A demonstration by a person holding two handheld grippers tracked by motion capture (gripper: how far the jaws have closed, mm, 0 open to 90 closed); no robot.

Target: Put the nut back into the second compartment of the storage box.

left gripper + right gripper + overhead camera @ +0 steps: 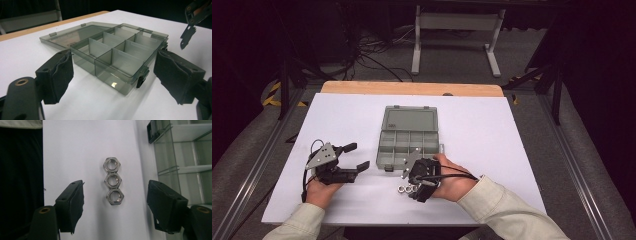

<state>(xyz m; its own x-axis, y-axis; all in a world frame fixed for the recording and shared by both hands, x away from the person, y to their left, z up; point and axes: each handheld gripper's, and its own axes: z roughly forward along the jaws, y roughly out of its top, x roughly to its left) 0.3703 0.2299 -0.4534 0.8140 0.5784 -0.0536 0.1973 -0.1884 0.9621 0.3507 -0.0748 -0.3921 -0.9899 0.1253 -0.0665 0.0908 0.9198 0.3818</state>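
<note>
A grey see-through compartment box (407, 145) lies in the middle of the white table top (502, 150), its lid (408, 121) laid flat toward the far side. Its compartments look empty. Three steel hex nuts (113, 181) touch in a short row on the table just in front of the box. My right gripper (115, 205) hovers over them, open, with the row lined up between its jaws and no pad touching. My left gripper (358, 155) stands open left of the box, pointing at its near corner (130, 85), nothing between the pads.
The white sheet covers a wooden table whose far edge (412, 88) shows bare wood. The right gripper (192, 15) hangs beyond the box in the left gripper view. A latch (152, 131) sticks out from the box front near the nuts.
</note>
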